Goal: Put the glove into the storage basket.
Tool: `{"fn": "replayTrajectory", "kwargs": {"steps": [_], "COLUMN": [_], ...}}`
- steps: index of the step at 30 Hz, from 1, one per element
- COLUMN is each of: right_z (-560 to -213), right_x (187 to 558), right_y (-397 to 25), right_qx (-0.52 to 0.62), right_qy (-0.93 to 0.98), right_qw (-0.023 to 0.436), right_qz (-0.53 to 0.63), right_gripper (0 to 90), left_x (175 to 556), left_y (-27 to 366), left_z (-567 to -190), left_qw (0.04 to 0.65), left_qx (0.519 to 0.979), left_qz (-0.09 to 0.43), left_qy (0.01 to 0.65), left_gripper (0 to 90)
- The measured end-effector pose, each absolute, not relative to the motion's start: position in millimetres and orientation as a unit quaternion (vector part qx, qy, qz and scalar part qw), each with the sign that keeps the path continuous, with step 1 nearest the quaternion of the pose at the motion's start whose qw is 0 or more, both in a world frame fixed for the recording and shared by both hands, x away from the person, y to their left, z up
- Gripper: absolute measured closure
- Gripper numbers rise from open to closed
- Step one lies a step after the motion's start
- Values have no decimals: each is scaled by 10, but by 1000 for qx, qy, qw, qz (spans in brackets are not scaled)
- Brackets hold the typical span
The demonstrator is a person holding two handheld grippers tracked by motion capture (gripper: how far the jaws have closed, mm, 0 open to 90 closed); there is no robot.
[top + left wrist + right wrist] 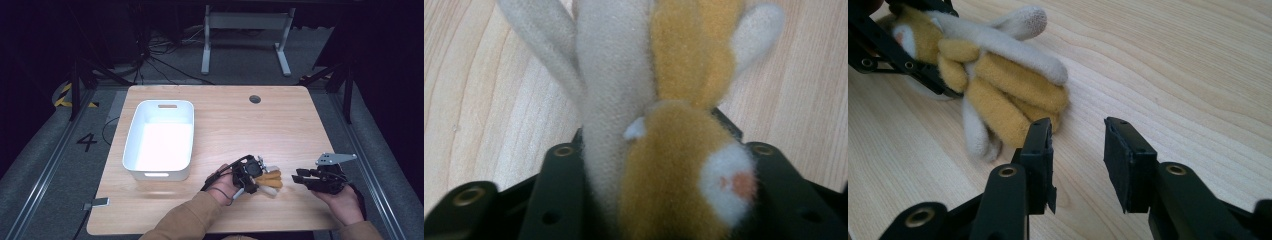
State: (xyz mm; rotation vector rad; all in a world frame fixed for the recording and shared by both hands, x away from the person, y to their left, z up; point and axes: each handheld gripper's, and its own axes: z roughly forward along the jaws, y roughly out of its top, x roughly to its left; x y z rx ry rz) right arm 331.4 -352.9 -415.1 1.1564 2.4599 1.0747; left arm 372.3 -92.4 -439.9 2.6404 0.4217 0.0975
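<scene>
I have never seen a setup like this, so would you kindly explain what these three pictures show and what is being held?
No robot arm here: a person holds a handheld gripper in each hand. The high view looks down on a wooden table from above the person's side. The other two pictures come from cameras riding on each gripper, looking along its black fingers. The left gripper is shut on a tan and cream plush toy, which sits between its fingers. The right gripper is open, its fingers apart just beside the toy. An empty white bin stands on the table's left side.
</scene>
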Motion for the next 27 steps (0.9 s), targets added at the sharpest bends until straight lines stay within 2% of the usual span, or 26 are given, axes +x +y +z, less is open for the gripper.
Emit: {"fn": "replayTrajectory", "kwargs": {"steps": [11, 21, 27], "right_z": [-4158, -4155, -4149], "right_x": [3323, 3356, 3397], "right_y": [-3540, -3528, -3502], "right_qx": [394, 393, 389], "right_qy": [835, 836, 837], "right_qw": [111, 108, 105], "right_qz": [367, 369, 370], "right_gripper": [646, 646, 646], "left_x": [3752, 3793, 3813], "left_y": [-887, -727, -591], "left_z": [-4326, -4101, -3966], "left_qw": [242, 261, 273], "left_qx": [954, 944, 936], "left_qz": [19, -12, -9], "left_qy": [174, 200, 223], "left_gripper": [689, 698, 698]}}
